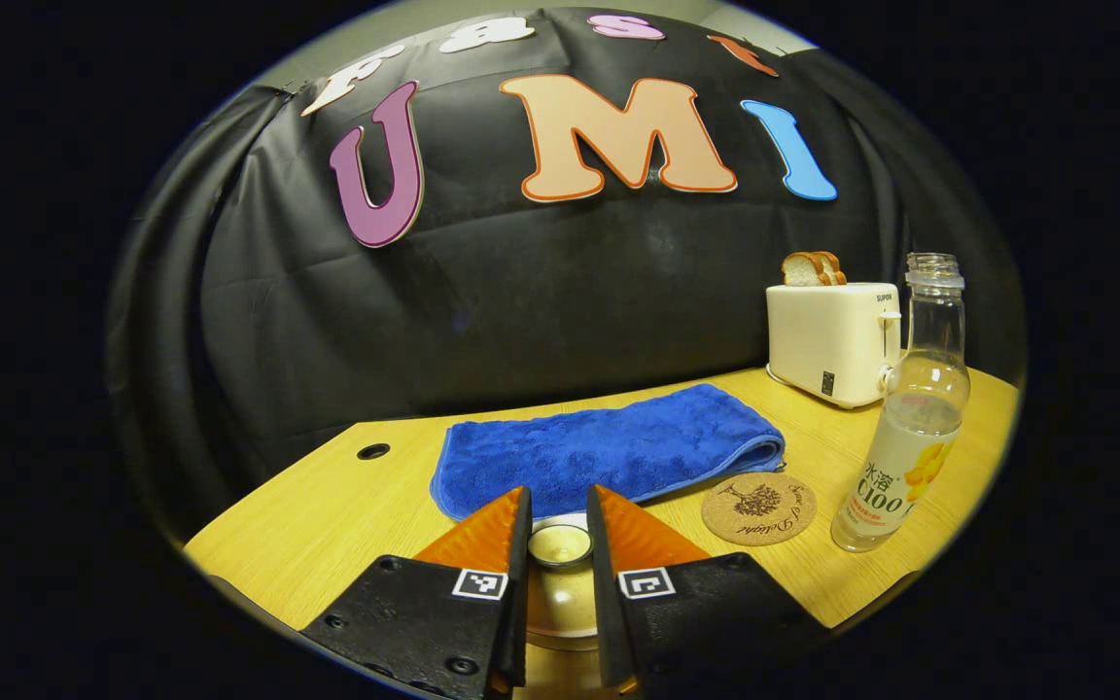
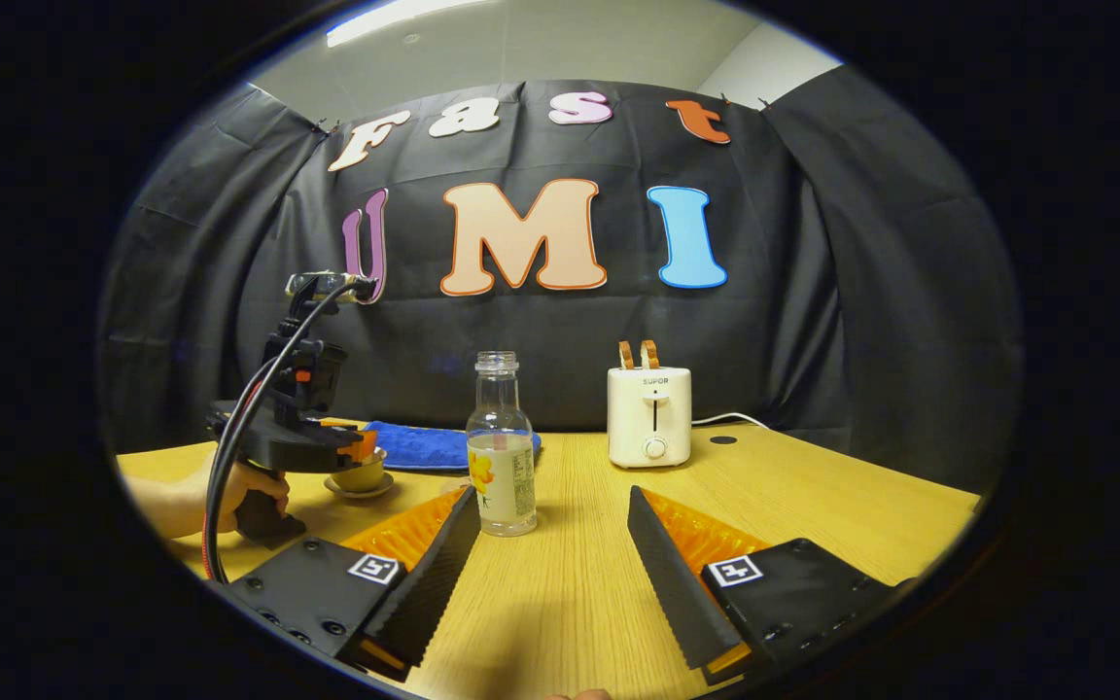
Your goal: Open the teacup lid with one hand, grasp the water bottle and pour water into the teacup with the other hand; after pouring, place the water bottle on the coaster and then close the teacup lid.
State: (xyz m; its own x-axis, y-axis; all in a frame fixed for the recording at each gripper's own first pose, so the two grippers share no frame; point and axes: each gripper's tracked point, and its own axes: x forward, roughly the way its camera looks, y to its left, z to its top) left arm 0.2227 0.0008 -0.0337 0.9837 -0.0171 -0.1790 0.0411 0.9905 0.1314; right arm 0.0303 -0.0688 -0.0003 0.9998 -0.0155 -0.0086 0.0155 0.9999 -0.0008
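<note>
A black cloth wall (image 2: 813, 321) hangs in folds behind a light wooden table (image 2: 813, 496) — its far edge meets the cloth. The table has round cable holes (image 1: 373, 451). Above the cloth, a pale ceiling (image 2: 541, 44) carries a bright strip light (image 2: 404, 17).

Even overhead light, sharp focus, strong fisheye edge bending.

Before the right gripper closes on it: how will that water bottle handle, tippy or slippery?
The water bottle is tall and narrow and only about half full, so it is probably fairly light and apt to tip if nudged near the neck. Its body looks smooth and clear, likely slippery above the label. It has no cap, so tilting risks spilling.
</note>
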